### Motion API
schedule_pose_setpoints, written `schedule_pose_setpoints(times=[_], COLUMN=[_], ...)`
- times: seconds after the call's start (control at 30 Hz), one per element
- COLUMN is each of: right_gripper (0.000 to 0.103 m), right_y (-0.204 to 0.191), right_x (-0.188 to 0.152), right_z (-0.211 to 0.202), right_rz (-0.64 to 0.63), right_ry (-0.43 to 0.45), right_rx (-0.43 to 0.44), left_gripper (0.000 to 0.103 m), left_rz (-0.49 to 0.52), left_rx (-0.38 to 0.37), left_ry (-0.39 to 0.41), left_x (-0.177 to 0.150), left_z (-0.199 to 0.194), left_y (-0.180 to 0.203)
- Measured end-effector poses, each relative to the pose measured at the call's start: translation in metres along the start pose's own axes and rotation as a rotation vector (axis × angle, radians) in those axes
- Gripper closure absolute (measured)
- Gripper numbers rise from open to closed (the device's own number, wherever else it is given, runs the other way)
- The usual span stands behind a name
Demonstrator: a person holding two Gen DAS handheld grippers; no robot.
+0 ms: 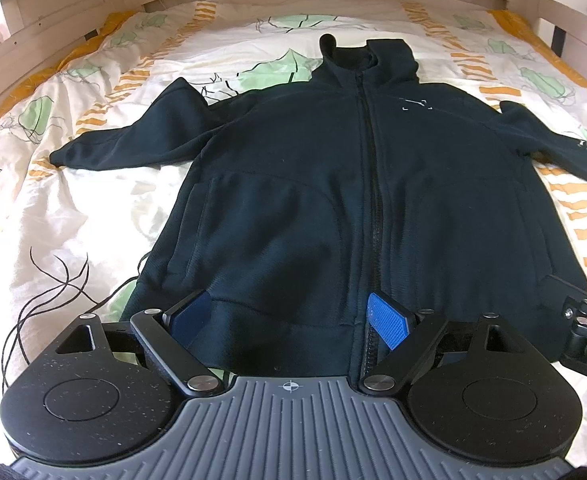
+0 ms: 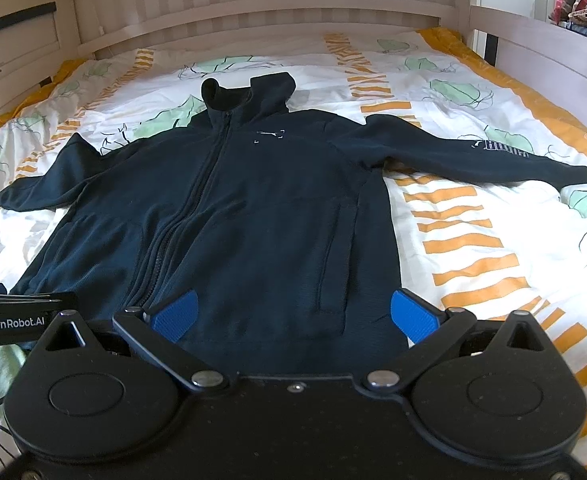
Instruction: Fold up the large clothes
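The jacket [image 1: 333, 184] lies flat, front up and zipped, on the bed [image 1: 73, 200], sleeves spread to both sides, ready for folding. I hold my left gripper [image 1: 289, 316] wide apart over the hem beside the zip, and my right gripper [image 2: 293, 314] wide apart over the hem's other half; neither grasps cloth, though contact is hard to judge. A black cable [image 1: 53, 292] trails near the hem. The headboard [image 2: 253, 12] stands well clear.

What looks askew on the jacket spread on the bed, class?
The jacket lies flat and zipped, but its collar is uneven: one side stands up in a rounded flap. The sleeve on the image-left side is bent at the elbow rather than straight.
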State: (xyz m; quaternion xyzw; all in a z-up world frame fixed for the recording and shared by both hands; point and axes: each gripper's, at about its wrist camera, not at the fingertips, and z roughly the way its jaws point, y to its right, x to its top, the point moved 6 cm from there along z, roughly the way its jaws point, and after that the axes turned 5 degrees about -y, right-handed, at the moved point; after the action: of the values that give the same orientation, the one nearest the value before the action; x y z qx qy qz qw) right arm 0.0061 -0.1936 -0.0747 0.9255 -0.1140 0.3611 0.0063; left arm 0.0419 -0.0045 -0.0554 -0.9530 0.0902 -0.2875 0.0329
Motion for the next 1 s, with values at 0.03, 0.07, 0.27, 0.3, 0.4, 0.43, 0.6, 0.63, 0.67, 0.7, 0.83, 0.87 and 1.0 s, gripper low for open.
schedule_pose_setpoints(times=[0.03, 0.07, 0.27, 0.3, 0.4, 0.43, 0.6, 0.63, 0.67, 0.7, 0.83, 0.87, 1.0], right_gripper=[0.001, 0.001, 0.001, 0.001, 0.001, 0.001, 0.001, 0.001, 0.001, 0.001, 0.001, 0.001, 0.001], right_y=[0.000, 0.001, 0.001, 0.001, 0.001, 0.001, -0.001, -0.002, -0.002, -0.002, -0.003, -0.004, -0.006], right_x=[0.000, 0.000, 0.000, 0.000, 0.000, 0.000, 0.001, 0.001, 0.002, 0.002, 0.003, 0.003, 0.006], right_z=[0.000, 0.001, 0.002, 0.002, 0.002, 0.003, 0.005, 0.006, 0.006, 0.007, 0.011, 0.012, 0.019], right_rz=[0.001, 0.001, 0.002, 0.002, 0.004, 0.004, -0.001, -0.001, -0.002, -0.003, -0.004, -0.005, -0.010], right_ry=[-0.002, -0.004, -0.008, -0.008, -0.007, -0.008, -0.012, -0.013, -0.014, -0.015, -0.025, -0.028, -0.040], right_rx=[0.001, 0.002, 0.004, 0.004, 0.006, 0.007, 0.010, 0.011, 0.011, 0.012, 0.017, 0.019, 0.025], left_gripper=[0.018, 0.018, 0.018, 0.018, 0.018, 0.018, 0.018, 0.018, 0.018, 0.018, 0.018, 0.018, 0.018], left_rz=[0.000, 0.000, 0.002, 0.001, 0.000, -0.001, -0.007, -0.010, -0.012, -0.013, -0.021, -0.023, -0.039], left_rx=[0.000, -0.001, -0.002, -0.004, -0.005, -0.004, -0.006, -0.008, -0.009, -0.011, -0.011, -0.011, -0.014], left_ry=[-0.001, -0.002, -0.015, -0.020, -0.026, -0.029, -0.040, -0.042, -0.044, -0.047, -0.055, -0.056, -0.062], left_x=[0.000, 0.000, -0.001, -0.001, -0.002, -0.003, -0.003, -0.003, -0.002, -0.002, 0.000, 0.001, 0.006], left_z=[0.000, 0.001, 0.005, 0.006, 0.007, 0.007, 0.010, 0.011, 0.012, 0.013, 0.016, 0.017, 0.022], left_y=[0.000, 0.000, 0.002, 0.002, 0.002, 0.002, 0.000, -0.001, -0.001, -0.001, -0.004, -0.005, -0.010])
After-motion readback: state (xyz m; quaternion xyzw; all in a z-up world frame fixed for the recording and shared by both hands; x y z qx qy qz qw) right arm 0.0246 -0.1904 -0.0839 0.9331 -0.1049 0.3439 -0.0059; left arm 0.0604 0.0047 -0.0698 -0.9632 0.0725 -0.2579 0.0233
